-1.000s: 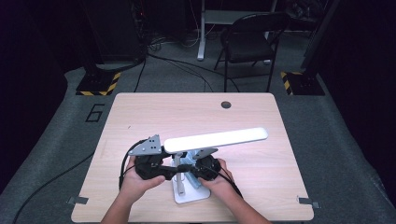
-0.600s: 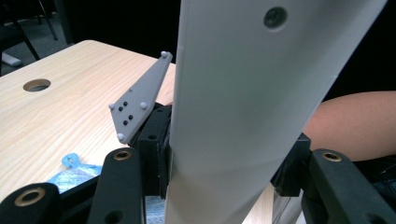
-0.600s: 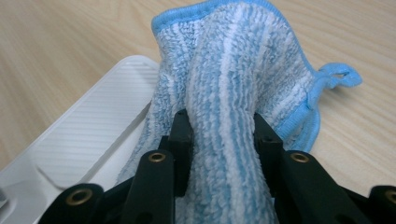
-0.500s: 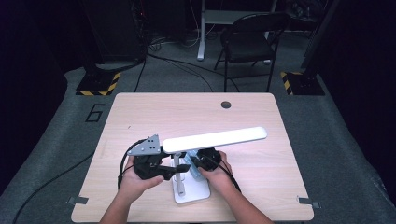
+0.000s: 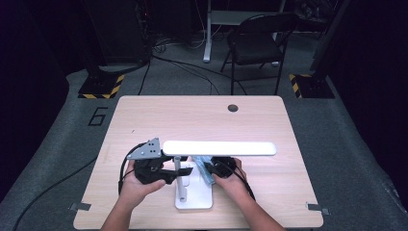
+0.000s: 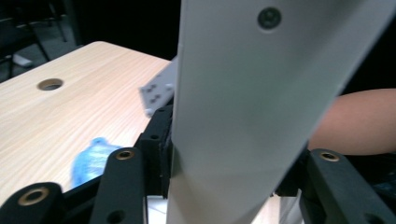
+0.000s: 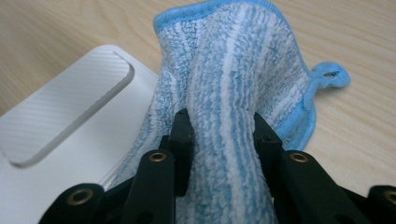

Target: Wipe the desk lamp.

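Wooden table [image 5: 144, 120] in a dark room, white desk lamp [image 5: 219, 147] near its front edge. Left gripper [image 6: 219, 172] just closing around lamp's post, probably steadying it. Right gripper [image 7: 222, 135] clenched on blue cloth [image 7: 233, 79] beside lamp's base, likely for wiping.

A lit lamp head [image 5: 219, 148] is the brightest thing in the high view, its white bar glaring over a pale wooden table [image 5: 144, 120] while the floor beyond the lamp sinks into near darkness. Beneath the lamp head, a soft shadow falls on the lamp's base [image 5: 194, 197]. In the left gripper view the lamp's post [image 6: 243, 112] looms close, soft and blurred. In the right gripper view a blue cloth [image 7: 233, 93] is sharp, the tabletop behind it hazy.
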The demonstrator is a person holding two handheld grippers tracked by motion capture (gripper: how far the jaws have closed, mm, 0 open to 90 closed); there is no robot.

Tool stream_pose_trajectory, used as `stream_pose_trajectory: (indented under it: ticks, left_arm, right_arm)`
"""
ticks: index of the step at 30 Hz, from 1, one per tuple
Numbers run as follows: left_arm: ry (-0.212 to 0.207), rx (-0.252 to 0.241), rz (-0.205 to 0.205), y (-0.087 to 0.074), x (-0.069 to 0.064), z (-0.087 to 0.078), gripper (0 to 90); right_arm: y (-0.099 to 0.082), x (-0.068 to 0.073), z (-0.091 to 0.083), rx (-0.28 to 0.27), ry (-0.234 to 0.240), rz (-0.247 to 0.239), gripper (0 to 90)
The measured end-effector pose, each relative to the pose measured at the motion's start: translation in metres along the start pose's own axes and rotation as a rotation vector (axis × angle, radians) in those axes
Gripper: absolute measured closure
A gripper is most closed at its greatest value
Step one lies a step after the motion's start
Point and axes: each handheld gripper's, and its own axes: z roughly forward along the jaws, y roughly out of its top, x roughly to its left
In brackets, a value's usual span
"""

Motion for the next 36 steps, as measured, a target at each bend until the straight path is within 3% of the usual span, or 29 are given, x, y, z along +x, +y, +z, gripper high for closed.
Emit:
stream_pose_trajectory:
  ticks: [2, 4, 7, 8, 11, 13, 15, 16, 17, 18, 23, 26, 31, 33, 36]
  left_arm:
    - [0.010, -0.005, -0.015, -0.001, 0.003, -0.003, 53.9]
    - [0.009, -0.007, -0.015, -0.002, 0.004, -0.004, 55.3]
    - [0.005, 0.000, -0.006, -0.002, 0.004, -0.004, 55.2]
    - [0.004, 0.000, -0.007, -0.001, 0.003, -0.004, 55.2]
    - [-0.010, -0.006, -0.017, -0.002, 0.005, -0.005, 54.8]
    - [-0.014, -0.003, -0.015, -0.002, 0.006, -0.006, 54.7]
    - [-0.013, -0.004, -0.022, -0.002, 0.005, -0.006, 54.4]
    - [-0.010, -0.007, -0.027, -0.002, 0.005, -0.007, 53.7]
    - [-0.004, -0.007, -0.031, -0.001, 0.004, -0.008, 52.9]
    - [-0.004, -0.007, -0.031, -0.001, 0.004, -0.008, 52.6]
    - [0.046, -0.002, -0.019, 0.001, 0.002, -0.016, 56.5]
    - [0.092, -0.007, -0.009, -0.001, 0.003, -0.019, 60.5]
    - [0.140, -0.024, -0.016, -0.005, 0.010, -0.025, 69.9]
    - [0.145, -0.020, -0.014, -0.005, 0.013, -0.028, 71.5]
    - [0.146, -0.019, -0.022, -0.005, 0.014, -0.029, 71.5]
  right_arm:
    - [-0.003, 0.002, -0.004, 0.012, 0.002, 0.007, 68.0]
    - [-0.004, 0.003, -0.010, 0.055, 0.007, -0.018, 67.9]
    - [-0.005, 0.004, -0.010, 0.028, 0.000, -0.028, 67.2]
    - [-0.004, 0.005, -0.012, 0.054, -0.001, -0.014, 67.0]
    - [-0.003, 0.004, -0.010, 0.022, -0.006, -0.044, 66.7]
    - [-0.002, 0.007, -0.012, 0.015, -0.010, -0.022, 66.6]
    - [0.000, 0.011, -0.015, -0.008, -0.007, -0.025, 66.6]
    - [0.001, 0.011, -0.017, -0.002, 0.006, -0.055, 66.6]
    - [0.002, 0.016, -0.018, -0.035, 0.007, -0.036, 66.6]
    - [0.002, 0.016, -0.018, -0.035, 0.007, -0.036, 66.6]
    - [0.011, 0.040, -0.019, -0.063, 0.074, -0.071, 66.2]
    - [0.013, 0.053, -0.016, -0.047, 0.055, -0.129, 65.8]
    - [0.009, 0.051, -0.007, -0.001, 0.007, -0.170, 65.1]
    - [0.006, 0.048, -0.006, 0.003, 0.023, -0.137, 64.8]
    - [0.004, 0.044, -0.006, -0.005, 0.025, -0.137, 65.3]
